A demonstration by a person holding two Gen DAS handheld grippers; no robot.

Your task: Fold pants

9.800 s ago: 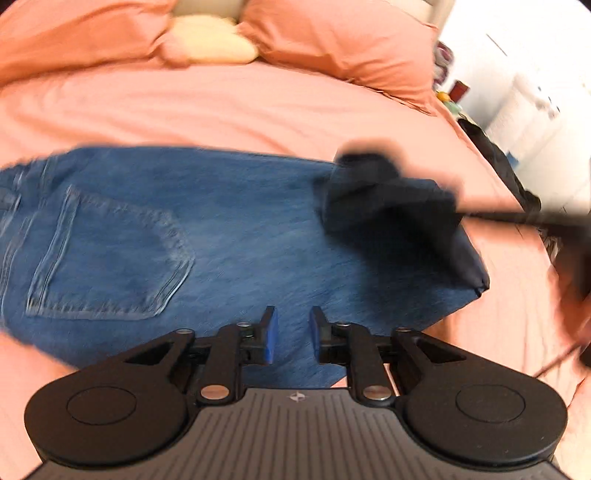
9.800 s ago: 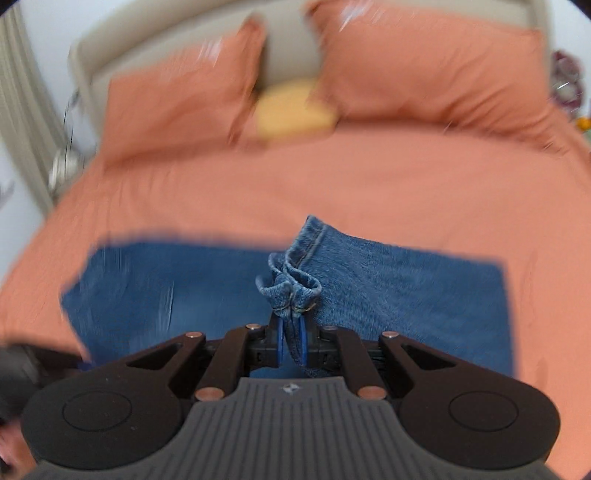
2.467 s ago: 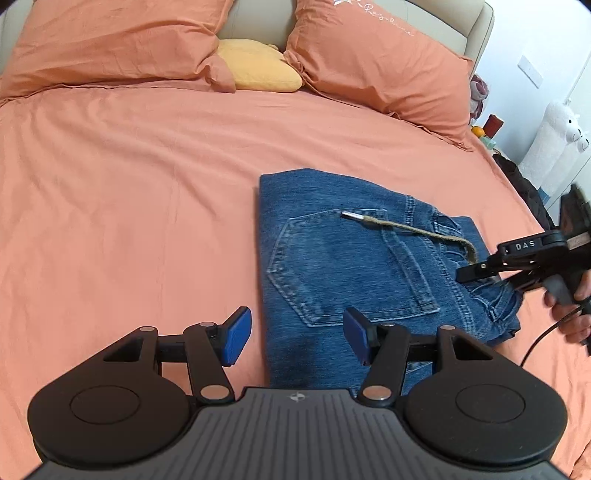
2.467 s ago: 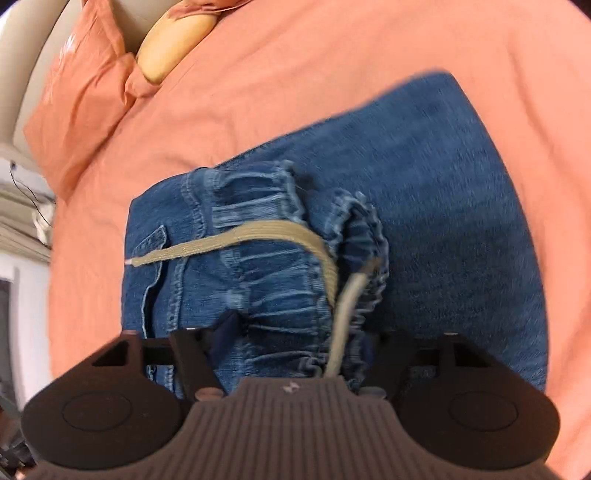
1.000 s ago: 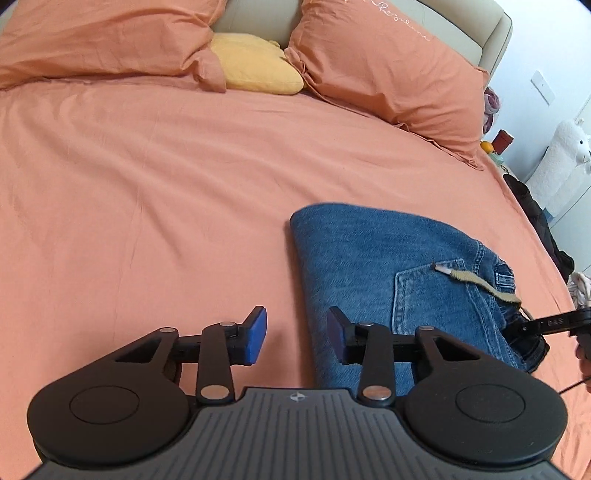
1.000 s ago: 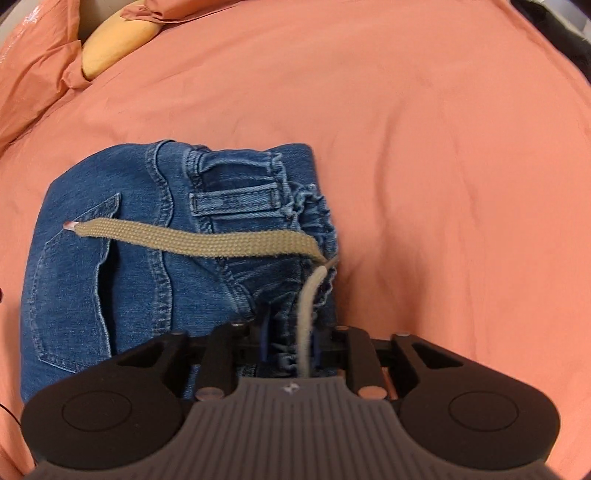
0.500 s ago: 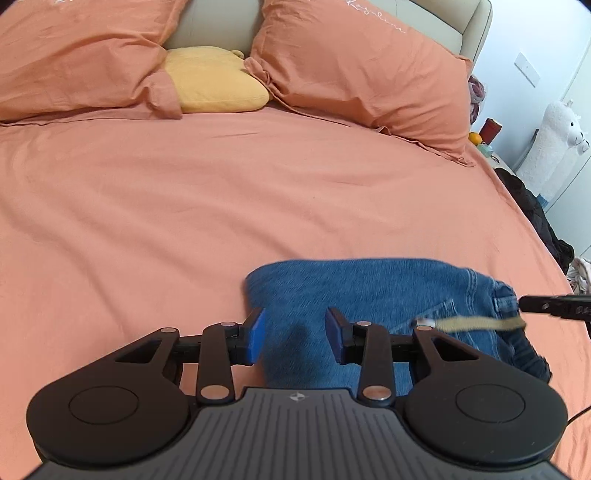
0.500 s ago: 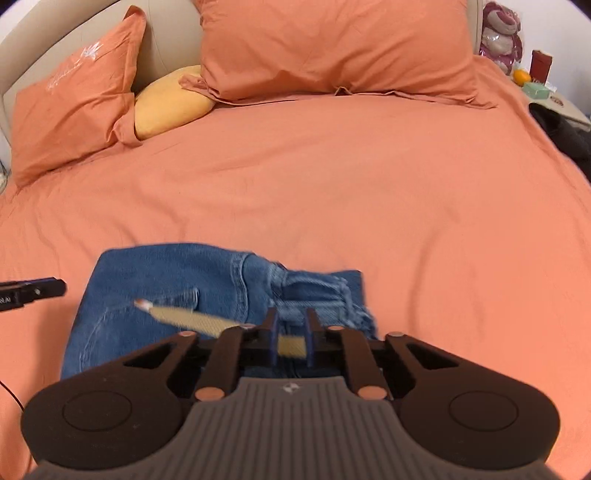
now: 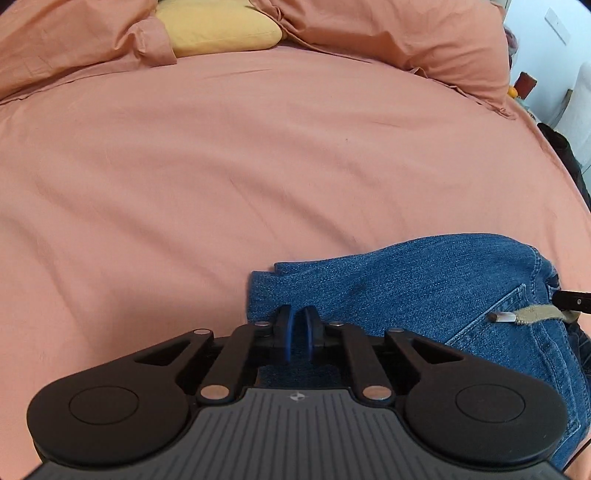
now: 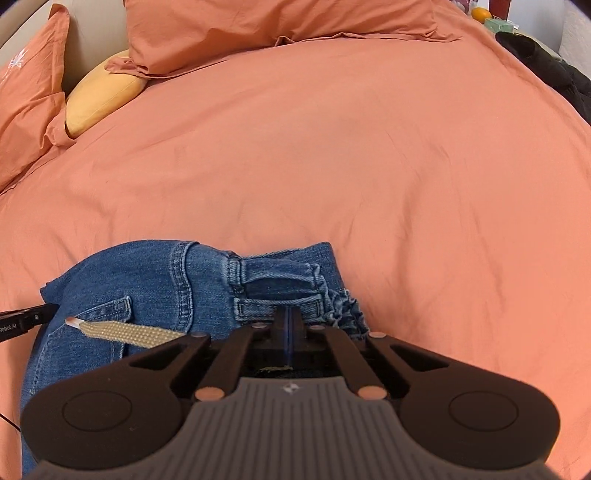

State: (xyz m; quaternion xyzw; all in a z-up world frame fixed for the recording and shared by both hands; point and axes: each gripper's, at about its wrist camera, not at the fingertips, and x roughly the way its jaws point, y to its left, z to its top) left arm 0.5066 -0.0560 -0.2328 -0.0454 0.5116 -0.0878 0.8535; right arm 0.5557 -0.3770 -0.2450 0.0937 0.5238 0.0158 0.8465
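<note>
The folded blue jeans (image 9: 436,288) lie on the orange bed sheet (image 9: 221,177), low and right in the left wrist view. My left gripper (image 9: 298,325) is shut on the left folded edge of the jeans. In the right wrist view the jeans (image 10: 155,280) lie low and left, with the elastic waistband (image 10: 280,284) facing the camera. My right gripper (image 10: 289,319) is shut on the waistband. A beige drawstring (image 10: 125,332) lies across the back pocket; it also shows in the left wrist view (image 9: 532,314).
Orange pillows (image 9: 388,40) and a yellow pillow (image 9: 218,29) lie at the head of the bed. A dark garment (image 10: 546,62) lies at the bed's right edge. The orange sheet (image 10: 332,147) stretches far ahead of both grippers.
My left gripper has closed on the left edge of the jeans. My right gripper has closed on the waistband. Both cameras have dropped closer to the jeans.
</note>
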